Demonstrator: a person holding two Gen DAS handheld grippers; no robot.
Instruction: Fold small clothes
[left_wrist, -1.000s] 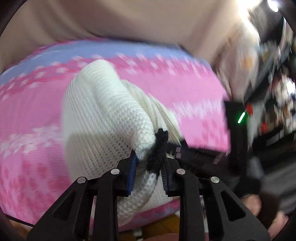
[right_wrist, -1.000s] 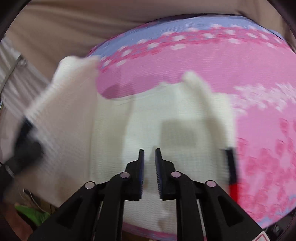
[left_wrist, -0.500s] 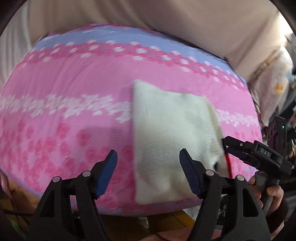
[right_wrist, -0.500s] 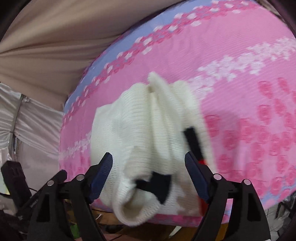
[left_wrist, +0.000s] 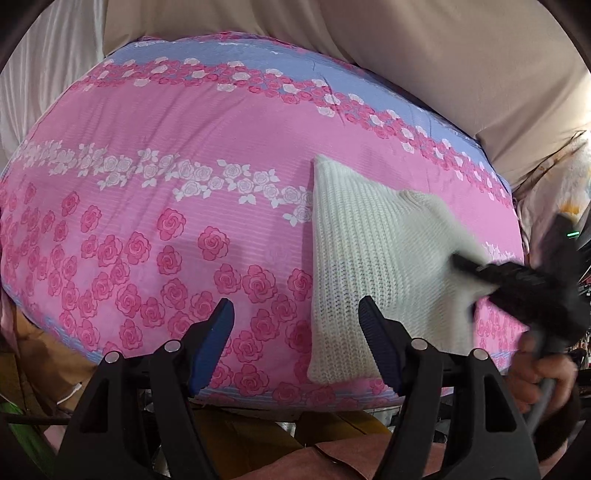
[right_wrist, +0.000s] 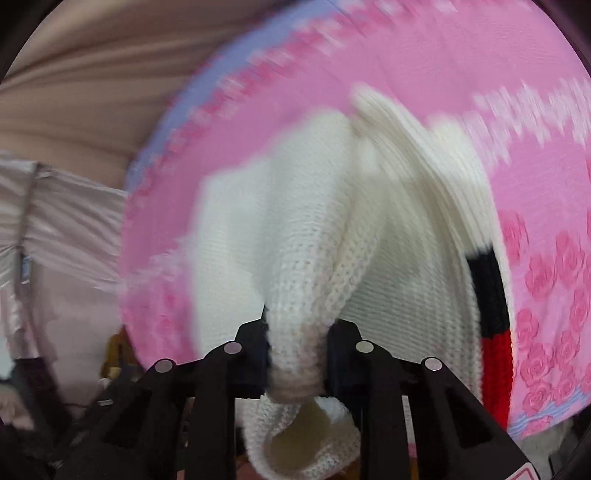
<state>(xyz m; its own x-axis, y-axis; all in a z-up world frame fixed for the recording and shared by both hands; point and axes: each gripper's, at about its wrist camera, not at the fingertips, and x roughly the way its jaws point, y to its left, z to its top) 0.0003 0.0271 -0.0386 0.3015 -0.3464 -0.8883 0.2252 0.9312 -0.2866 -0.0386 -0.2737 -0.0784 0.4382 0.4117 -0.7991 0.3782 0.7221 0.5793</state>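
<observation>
item under inspection: a white knit garment (left_wrist: 369, 266), chunky ribbed yarn with a black and red band (right_wrist: 493, 295) along one edge, lying on the pink rose-print cover (left_wrist: 166, 206) toward 4 o'clock in the left wrist view, close to the near edge. judged soft, light, floppy and stretchy; it will sag and bunch wherever it is unsupported, and the coarse knit should give the pads good friction with little risk of slipping. best hold, by judgement, is a doubled edge or corner rather than a single layer, which would stretch. the right gripper (right_wrist: 295, 354) is clamped on a gathered fold of the knit, the cloth rising in a ridge from its jaws toward 12 o'clock; that view is motion-blurred. the left gripper (left_wrist: 297, 339) stands wide apart and empty, hovering over the cover just beside the garment's left edge. in the left view the long axis runs roughly 6 to 12 o'clock, left edge straight, far corner pointing to 12. which end is the neck cannot be told.
</observation>
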